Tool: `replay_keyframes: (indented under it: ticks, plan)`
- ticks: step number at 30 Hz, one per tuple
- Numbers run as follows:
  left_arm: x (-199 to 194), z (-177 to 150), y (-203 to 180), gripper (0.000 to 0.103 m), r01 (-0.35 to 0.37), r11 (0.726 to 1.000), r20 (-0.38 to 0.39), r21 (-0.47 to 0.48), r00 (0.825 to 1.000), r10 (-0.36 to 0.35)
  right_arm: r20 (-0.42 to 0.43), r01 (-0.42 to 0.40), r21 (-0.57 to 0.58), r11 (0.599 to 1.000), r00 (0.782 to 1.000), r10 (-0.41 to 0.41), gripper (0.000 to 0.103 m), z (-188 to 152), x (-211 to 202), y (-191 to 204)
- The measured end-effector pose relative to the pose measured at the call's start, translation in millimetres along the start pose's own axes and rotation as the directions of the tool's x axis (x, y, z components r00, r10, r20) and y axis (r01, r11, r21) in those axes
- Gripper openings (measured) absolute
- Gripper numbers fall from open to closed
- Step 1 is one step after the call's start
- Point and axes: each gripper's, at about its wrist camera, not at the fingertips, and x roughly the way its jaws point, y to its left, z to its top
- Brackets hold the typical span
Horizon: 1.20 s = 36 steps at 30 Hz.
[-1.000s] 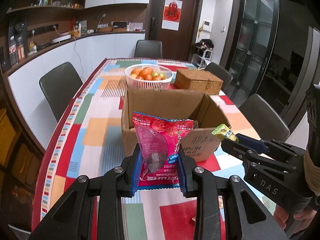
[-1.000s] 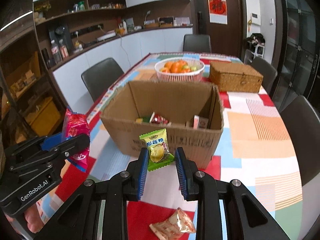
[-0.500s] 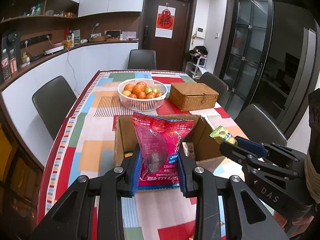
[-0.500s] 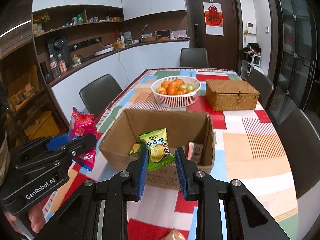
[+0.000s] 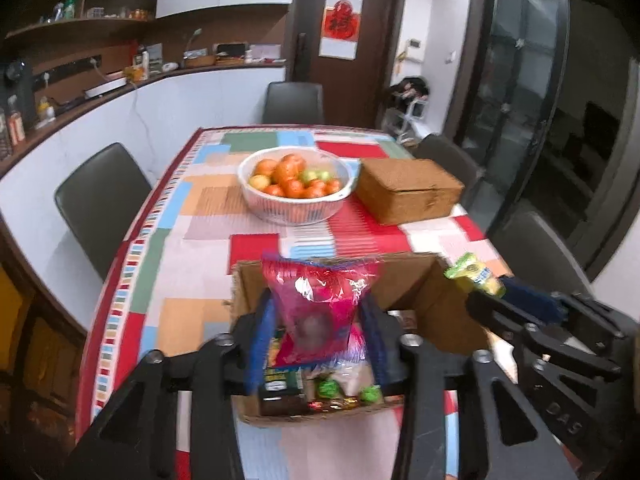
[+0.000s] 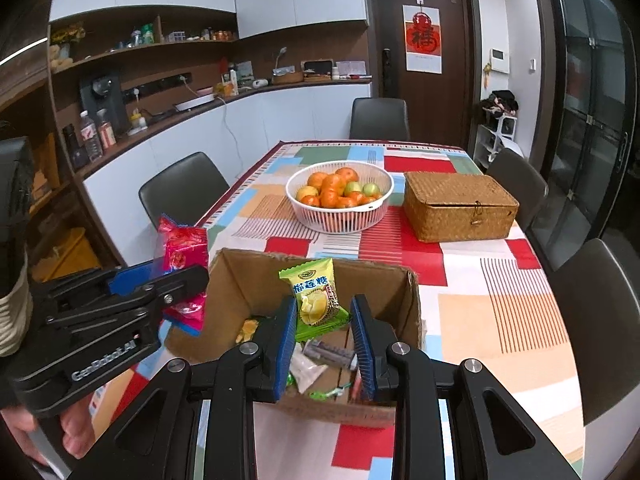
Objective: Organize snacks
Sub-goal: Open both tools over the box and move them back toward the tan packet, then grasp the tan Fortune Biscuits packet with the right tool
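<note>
Two snack packets are in my grip above the open cardboard box (image 6: 400,292). My left gripper (image 5: 316,332) is clamped on the pink snack bag (image 5: 320,304), over the box's left half. My right gripper (image 6: 324,328) pinches the green durian candy packet (image 6: 316,300) at its lower end. Loose snacks lie on the box floor. Farther away stand the fruit basket (image 6: 340,216) and, to its right, the wicker box (image 6: 460,208).

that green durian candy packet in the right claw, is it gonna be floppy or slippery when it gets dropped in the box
The green candy packet looks light and probably floppy: thin film, its top standing free above the right claw. Its glossy wrapper may be slippery, though the ribbed pads should hold it. Once released it would likely flutter into the cardboard box and not roll.
</note>
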Motion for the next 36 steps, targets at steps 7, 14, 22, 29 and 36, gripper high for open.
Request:
replay_keyframes:
  ticks: [7,14,22,29,36]
  plan:
    - [-19.2,-25.6,-1.3,0.056,-0.032,0.999,0.036,0.033,0.999,0.031,-0.018,0.020,0.003,1.000,1.000,-0.020,0.044,-8.6,4.6,-4.6]
    - [-58.1,-60.6,-11.7,0.059,-0.053,0.996,0.101,0.066,0.994,0.046,-0.011,-0.018,0.013,1.000,1.000,0.018,0.051,-44.2,-21.3,-1.8]
    - [-88.2,-99.3,-27.0,0.069,-0.013,0.995,0.105,0.095,0.995,0.003,0.025,0.007,0.015,1.000,1.000,-0.007,0.056,-81.9,-61.5,-0.8]
    - [-92.0,-137.3,-37.8,0.073,-0.017,0.992,0.067,0.126,0.998,0.009,0.001,0.025,0.026,0.999,1.000,-0.025,0.061,-119.4,-77.8,-8.0]
    - [-85.5,-173.3,-41.5,0.074,-0.028,0.988,0.009,0.149,1.000,0.027,-0.086,0.025,0.030,0.999,0.996,-0.022,0.064,-156.0,-70.8,-11.5]
